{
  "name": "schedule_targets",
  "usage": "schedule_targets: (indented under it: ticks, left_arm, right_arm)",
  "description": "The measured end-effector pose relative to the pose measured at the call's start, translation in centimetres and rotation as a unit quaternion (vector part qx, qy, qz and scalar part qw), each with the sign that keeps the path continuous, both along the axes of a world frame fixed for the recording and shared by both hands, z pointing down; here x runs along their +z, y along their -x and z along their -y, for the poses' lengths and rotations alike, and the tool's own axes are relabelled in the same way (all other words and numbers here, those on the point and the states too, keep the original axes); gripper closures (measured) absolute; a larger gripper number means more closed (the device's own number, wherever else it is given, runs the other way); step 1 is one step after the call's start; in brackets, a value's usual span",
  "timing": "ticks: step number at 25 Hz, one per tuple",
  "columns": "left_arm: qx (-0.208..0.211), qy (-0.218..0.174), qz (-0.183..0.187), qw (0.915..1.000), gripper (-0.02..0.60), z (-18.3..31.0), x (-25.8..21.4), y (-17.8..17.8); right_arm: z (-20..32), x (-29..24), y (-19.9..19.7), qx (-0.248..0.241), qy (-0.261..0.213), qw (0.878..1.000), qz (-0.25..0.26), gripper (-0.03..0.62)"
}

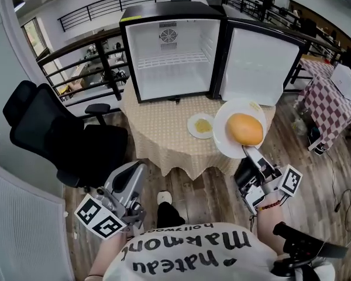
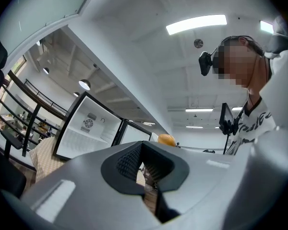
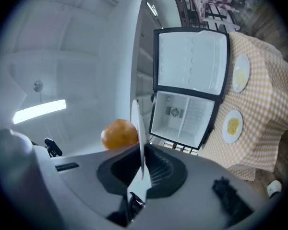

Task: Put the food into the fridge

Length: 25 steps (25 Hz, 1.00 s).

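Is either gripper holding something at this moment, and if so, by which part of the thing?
The right gripper is shut on the near rim of the white plate, which carries an orange bun. The left gripper holds nothing.

Black office chair (image 1: 47, 127) beside draped table (image 1: 164, 130)

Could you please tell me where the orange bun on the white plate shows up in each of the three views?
Head view: the orange bun is right of centre, on the white plate.
Left gripper view: small, just right of centre.
Right gripper view: left of centre, beside the plate seen edge-on.
Shared landmark: the open fridge.
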<state>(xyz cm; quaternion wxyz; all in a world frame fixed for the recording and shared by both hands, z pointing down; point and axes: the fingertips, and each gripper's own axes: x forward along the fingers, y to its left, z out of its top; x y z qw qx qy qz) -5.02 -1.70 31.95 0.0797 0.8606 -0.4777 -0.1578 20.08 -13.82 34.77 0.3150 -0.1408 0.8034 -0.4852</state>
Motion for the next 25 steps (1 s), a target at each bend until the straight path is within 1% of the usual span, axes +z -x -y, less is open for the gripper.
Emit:
schedule_targets:
  ticks: [4,7,11,16,21,25]
  left_arm:
    - [0.021,0.002,-0.001,0.9998,0.575,4.3,0.5,1.9]
    - [0.029,0.002,-0.006,0.9996,0.575,7.9,0.4,4.3]
    - [0.043,0.005,-0.009,0.999,0.575,12.2,0.1,7.2]
    - [0.054,0.011,-0.024,0.9982,0.575,17.6,0.0,11.3]
    - [0.073,0.006,-0.009,0.9973,0.575,23.1,-1.2,14.8]
    - [0.064,0.013,-0.007,0.9978,0.575,26.5,-0.7,18.0]
  right_arm:
    - [3.3,0.1,2.1,0.011,0.004,1.0,0.001,0.563]
    - [6.4,0.0,4.1,0.023,0.004,1.0,-0.003,0.563]
    - [10.6,0.0,6.2,0.053,0.019,0.998,-0.017,0.563]
    - [15.8,-0.4,9.5,0.07,0.033,0.997,-0.02,0.563]
    - [21.2,-0.6,12.8,0.1,0.059,0.992,-0.046,0.563]
    - [25.1,0.1,14.6,0.143,0.071,0.983,-0.087,0.563]
